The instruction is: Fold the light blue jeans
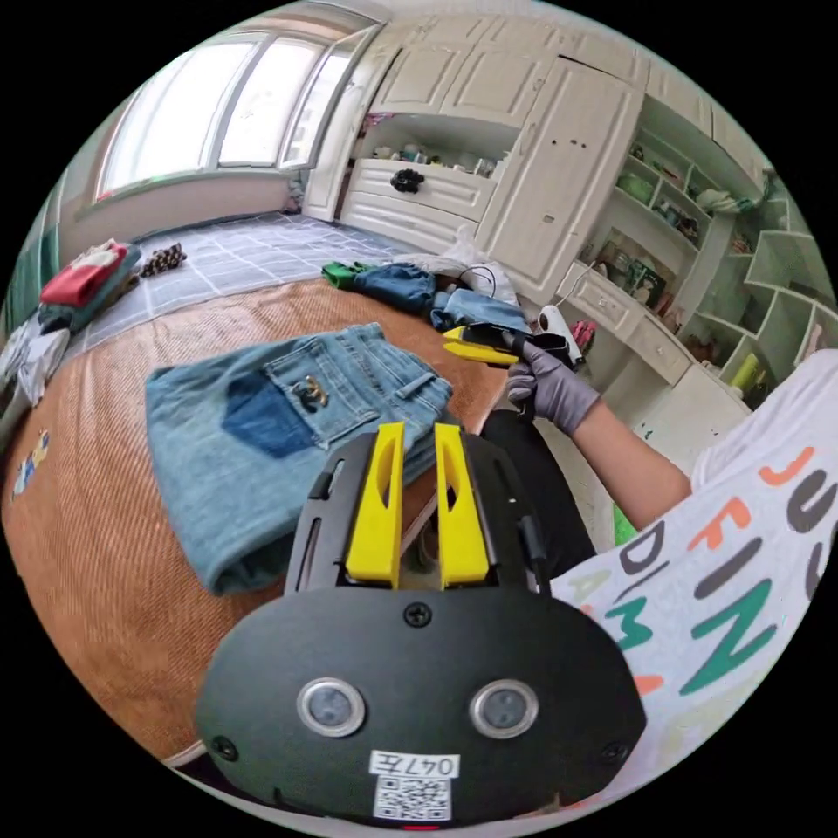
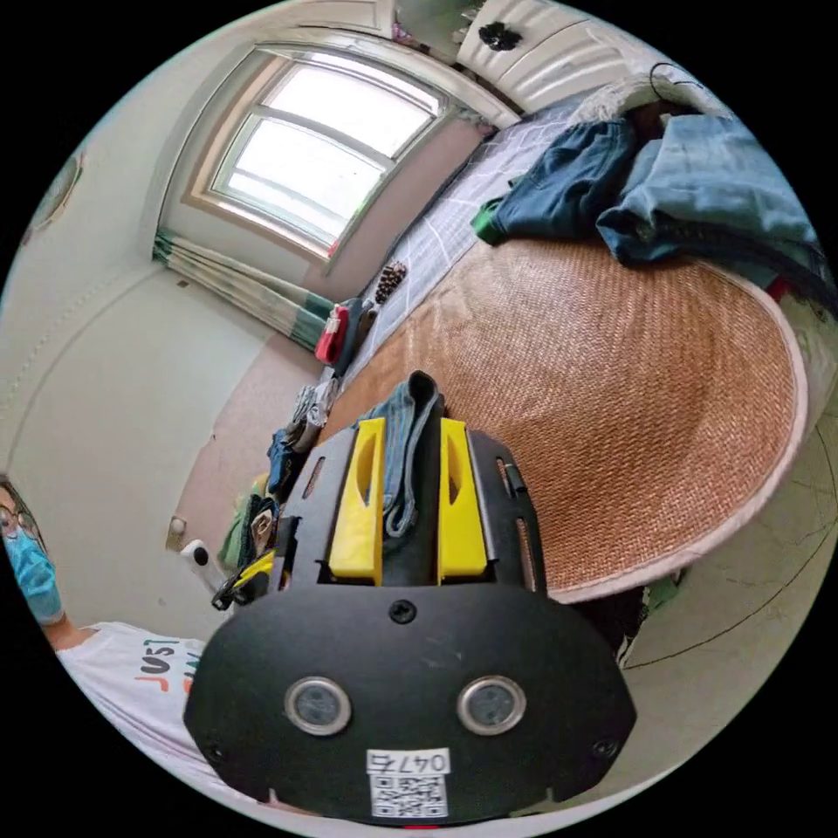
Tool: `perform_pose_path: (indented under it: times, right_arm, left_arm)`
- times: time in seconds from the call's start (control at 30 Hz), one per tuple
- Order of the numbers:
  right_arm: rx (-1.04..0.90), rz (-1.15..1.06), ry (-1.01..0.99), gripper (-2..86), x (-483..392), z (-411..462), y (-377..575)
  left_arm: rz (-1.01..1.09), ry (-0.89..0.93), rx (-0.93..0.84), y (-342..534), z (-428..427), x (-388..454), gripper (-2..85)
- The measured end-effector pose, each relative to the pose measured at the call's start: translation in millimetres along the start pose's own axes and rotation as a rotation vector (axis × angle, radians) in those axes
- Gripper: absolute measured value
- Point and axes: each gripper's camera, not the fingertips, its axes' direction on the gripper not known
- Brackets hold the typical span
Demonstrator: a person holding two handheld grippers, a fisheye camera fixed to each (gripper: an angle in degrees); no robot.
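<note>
My left claw [image 1: 419, 432] is narrow, with a slim gap between its jaws and nothing gripped in it. Just past its tips lie the light blue jeans [image 1: 288, 428], folded into a flat packet with a back pocket facing up, resting on the woven mat [image 1: 105, 541]. To the right of the tips and further out, my gloved hand [image 1: 550, 388] holds my right claw [image 1: 458, 345] near the waistband end of the packet.

In the right gripper view, my right claw [image 2: 410, 428] has denim showing in the gap between its jaws (whether they actually press on it, I cannot tell). The mat spreads out to the right of the jaws, and well beyond the tips a heap of other denim clothes [image 2: 655, 183] sits at its far edge.
</note>
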Motion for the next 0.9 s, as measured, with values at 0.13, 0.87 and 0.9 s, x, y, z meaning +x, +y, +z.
perform_pose_path:
  times: [0.13,0.87,0.9]
  right_arm:
    - [-0.259,-0.113,0.040,13.1,-25,51,0]
    - [-0.403,-0.127,-0.011,0.7,12,72,35]
    - [-0.407,-0.102,-0.019,0.7,25,76,40]
  left_arm:
    - [-0.364,0.200,-0.042,65,-9,-96,3.8]
    - [-0.948,0.235,0.288,290,78,-249,-0.9]
    - [-0.966,0.248,0.291,298,82,-254,-0.9]
